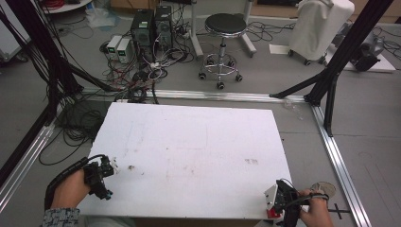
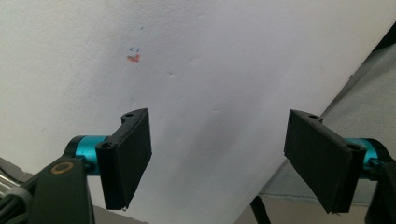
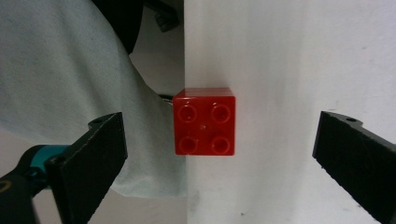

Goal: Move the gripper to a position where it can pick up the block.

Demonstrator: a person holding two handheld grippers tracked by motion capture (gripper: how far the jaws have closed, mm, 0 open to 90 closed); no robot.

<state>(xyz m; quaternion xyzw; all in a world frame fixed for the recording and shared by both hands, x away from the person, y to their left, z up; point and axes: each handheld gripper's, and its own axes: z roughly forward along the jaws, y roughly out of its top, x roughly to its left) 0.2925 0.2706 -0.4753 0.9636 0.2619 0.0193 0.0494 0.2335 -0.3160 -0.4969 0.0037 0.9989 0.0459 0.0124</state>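
Note:
A red four-stud brick [image 3: 204, 122] sits at the near right edge of the white table [image 1: 189, 142], slightly overhanging it; in the high view the red brick [image 1: 272, 213] peeks out under my right gripper [image 1: 280, 202]. My right gripper [image 3: 224, 140] is open, one jaw on each side of the brick and neither touching it. My left gripper [image 1: 103, 173] hovers over the table's near left edge. In its own view the left gripper [image 2: 219, 149] stands open with nothing between the jaws, above bare white board with a small orange mark [image 2: 134, 58].
A pale cloth [image 3: 70, 70] hangs off the table edge beside the brick. Beyond the far edge stand a black stool [image 1: 224, 28], computer boxes [image 1: 151, 26] and tangled cables [image 1: 137, 75]. Black frame posts [image 1: 340, 52] and aluminium rails [image 1: 338, 156] flank the table.

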